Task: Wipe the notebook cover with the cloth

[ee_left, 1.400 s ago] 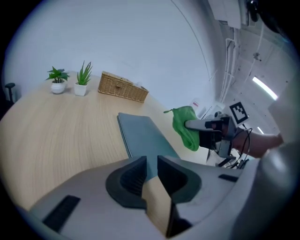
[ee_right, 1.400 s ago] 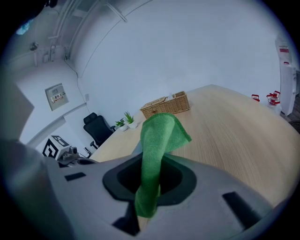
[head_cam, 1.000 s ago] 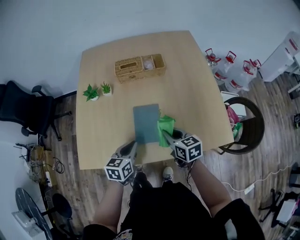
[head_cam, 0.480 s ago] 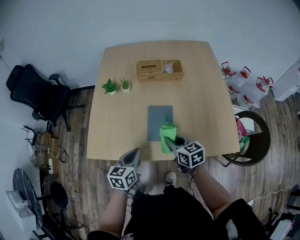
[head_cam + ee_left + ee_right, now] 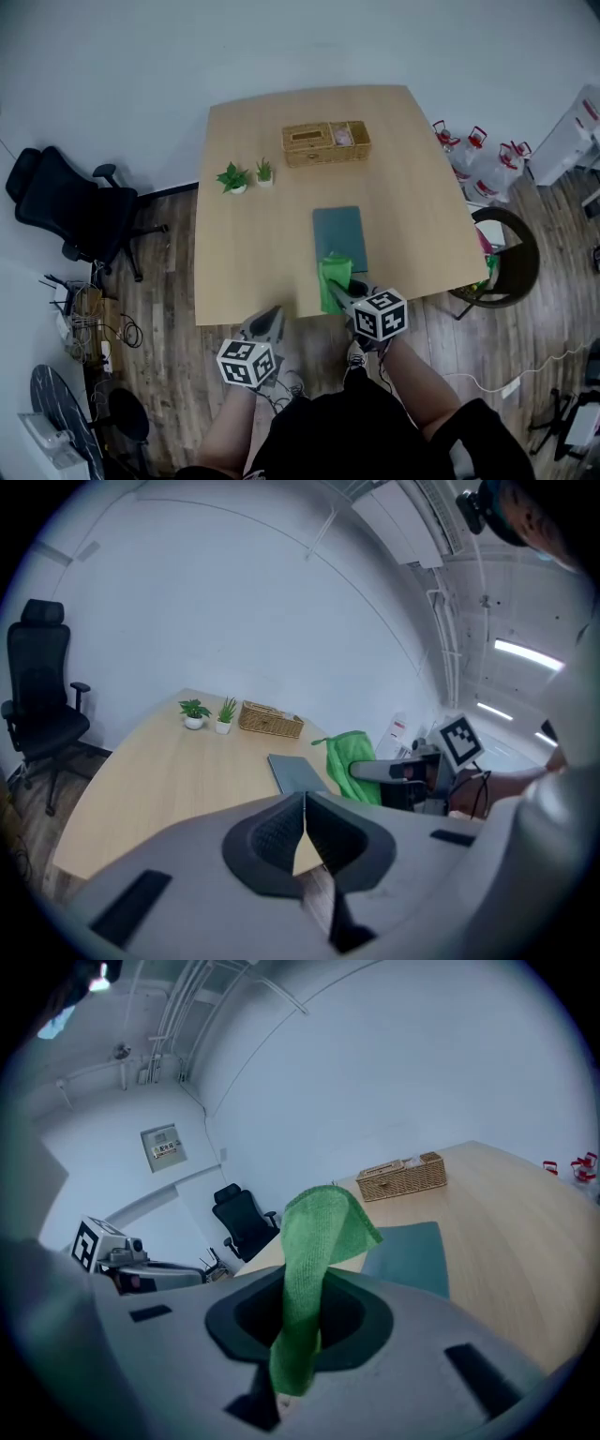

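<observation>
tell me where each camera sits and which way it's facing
Head view: on the person's head, looking steeply down at the table, notebook and basket; the arms, left gripper and right gripper show.
Left gripper view: rides the left gripper, facing across the table toward the basket; its shut, empty jaws fill the bottom, with the right gripper and cloth at right.
Right gripper view: rides the right gripper, facing the basket; its jaws pinch the cloth.
Shared: both gripper views show the notebook and basket.

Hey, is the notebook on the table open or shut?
Shut. The notebook lies flat on the table, with one plain grey-blue cover facing up and no pages showing in any view.
</observation>
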Demonstrator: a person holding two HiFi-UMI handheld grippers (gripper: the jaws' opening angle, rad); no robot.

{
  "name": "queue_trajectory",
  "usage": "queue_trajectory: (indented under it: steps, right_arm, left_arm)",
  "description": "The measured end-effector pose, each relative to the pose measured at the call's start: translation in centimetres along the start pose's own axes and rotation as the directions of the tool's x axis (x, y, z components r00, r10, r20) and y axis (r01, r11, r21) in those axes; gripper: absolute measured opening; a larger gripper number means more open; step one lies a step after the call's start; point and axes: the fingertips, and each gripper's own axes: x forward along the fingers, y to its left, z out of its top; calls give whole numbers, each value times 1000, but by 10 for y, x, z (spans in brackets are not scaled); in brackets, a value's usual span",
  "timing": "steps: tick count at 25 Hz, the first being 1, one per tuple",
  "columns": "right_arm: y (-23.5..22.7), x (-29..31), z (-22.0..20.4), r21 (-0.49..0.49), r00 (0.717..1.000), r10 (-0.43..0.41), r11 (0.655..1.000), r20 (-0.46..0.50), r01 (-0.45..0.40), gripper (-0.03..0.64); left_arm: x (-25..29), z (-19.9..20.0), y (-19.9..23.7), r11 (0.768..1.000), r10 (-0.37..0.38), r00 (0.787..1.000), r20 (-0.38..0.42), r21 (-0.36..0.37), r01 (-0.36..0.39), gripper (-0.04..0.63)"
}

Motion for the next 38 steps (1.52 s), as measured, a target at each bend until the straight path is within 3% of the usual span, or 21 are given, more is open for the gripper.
queue_trajectory:
  steps: [7, 12, 17, 23, 30, 38]
  right_arm:
    - [36, -24, -17, 39, 988, -139, 990, 68, 136, 64]
    - [50, -66, -31, 78, 962, -246, 968, 119, 238, 64]
    - [58, -103, -42, 88, 945, -292, 955, 150, 282, 64]
    - [60, -138, -50, 62, 949, -266, 964, 170, 259, 64]
    - [53, -177, -60, 8, 973, -163, 986, 161, 164, 64]
    - [36, -206, -70, -30, 987, -65, 997, 148, 70, 64]
  left_arm:
    - [-17, -4, 1, 987, -148, 989, -21, 60, 149, 9]
    - [-29, -10, -23, 963, -242, 969, -53, 105, 247, 9]
    - [-44, -14, -52, 944, -292, 954, -62, 142, 298, 9]
    - [-57, -25, -83, 953, -267, 963, -35, 138, 270, 9]
    - [-55, -42, -129, 978, -184, 983, -2, 98, 184, 9]
    - [-55, -59, -176, 989, -110, 994, 17, 101, 107, 9]
